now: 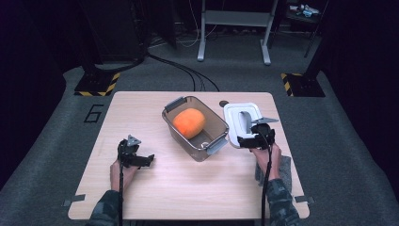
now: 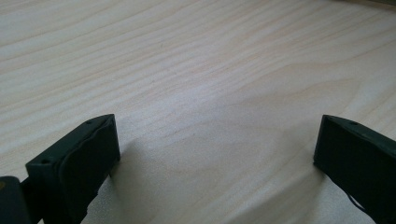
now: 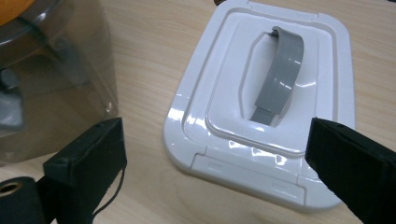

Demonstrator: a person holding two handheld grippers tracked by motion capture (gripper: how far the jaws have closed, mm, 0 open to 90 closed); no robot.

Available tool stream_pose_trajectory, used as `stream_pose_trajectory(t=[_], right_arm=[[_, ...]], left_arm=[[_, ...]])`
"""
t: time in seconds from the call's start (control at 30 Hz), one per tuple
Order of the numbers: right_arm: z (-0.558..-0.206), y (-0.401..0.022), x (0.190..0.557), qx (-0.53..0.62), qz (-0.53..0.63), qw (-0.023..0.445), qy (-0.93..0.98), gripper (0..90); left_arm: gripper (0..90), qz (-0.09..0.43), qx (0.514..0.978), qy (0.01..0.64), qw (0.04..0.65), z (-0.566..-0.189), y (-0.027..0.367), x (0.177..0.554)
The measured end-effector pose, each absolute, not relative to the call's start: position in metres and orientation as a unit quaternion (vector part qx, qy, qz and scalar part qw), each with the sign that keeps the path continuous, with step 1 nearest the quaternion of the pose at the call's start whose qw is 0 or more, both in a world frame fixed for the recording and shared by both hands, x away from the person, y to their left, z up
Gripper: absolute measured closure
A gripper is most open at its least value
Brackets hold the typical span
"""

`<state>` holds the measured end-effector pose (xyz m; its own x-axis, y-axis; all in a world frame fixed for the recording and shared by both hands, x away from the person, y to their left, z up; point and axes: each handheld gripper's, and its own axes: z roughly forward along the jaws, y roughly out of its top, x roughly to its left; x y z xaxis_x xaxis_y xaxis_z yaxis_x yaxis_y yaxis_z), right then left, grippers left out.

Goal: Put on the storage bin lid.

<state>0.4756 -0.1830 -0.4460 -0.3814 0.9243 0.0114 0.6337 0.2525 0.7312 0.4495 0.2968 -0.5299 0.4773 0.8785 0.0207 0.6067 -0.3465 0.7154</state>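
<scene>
White lid (image 3: 261,126) with grey arched handle (image 3: 279,74), flat beside clear box (image 1: 195,127)

A white rectangular lid (image 3: 261,116) with a grey arched handle (image 3: 279,74) lies flat, top up, on the surface just beside a clear plastic container (image 1: 195,127), which stands open with an orange ball (image 1: 189,122) inside.

lid (image 3: 261,116): white, flat on the table (image 3: 144,51), grey handle (image 3: 279,74)
right gripper (image 3: 224,163): jaws wide apart, over the lid's near edge
bin (image 3: 51,79): clear, just left
</scene>
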Motion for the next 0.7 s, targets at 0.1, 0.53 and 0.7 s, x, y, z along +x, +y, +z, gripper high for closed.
stream_pose_trajectory(t=[0.1,0.53,0.7], right_arm=[[-0.446,-0.186,0.485,0.512,0.334,0.212,0.763,2.2],[-0.453,-0.191,0.527,0.528,0.327,0.187,0.761,0.0],[-0.457,-0.191,0.541,0.533,0.322,0.168,0.764,0.0]], left_arm=[[0.0,0.209,0.793,0.467,0.329,-0.530,0.296,0.449],[0.2,0.214,0.789,0.474,0.327,-0.530,0.296,0.450],[0.2,0.213,0.790,0.473,0.327,-0.530,0.296,0.450]])
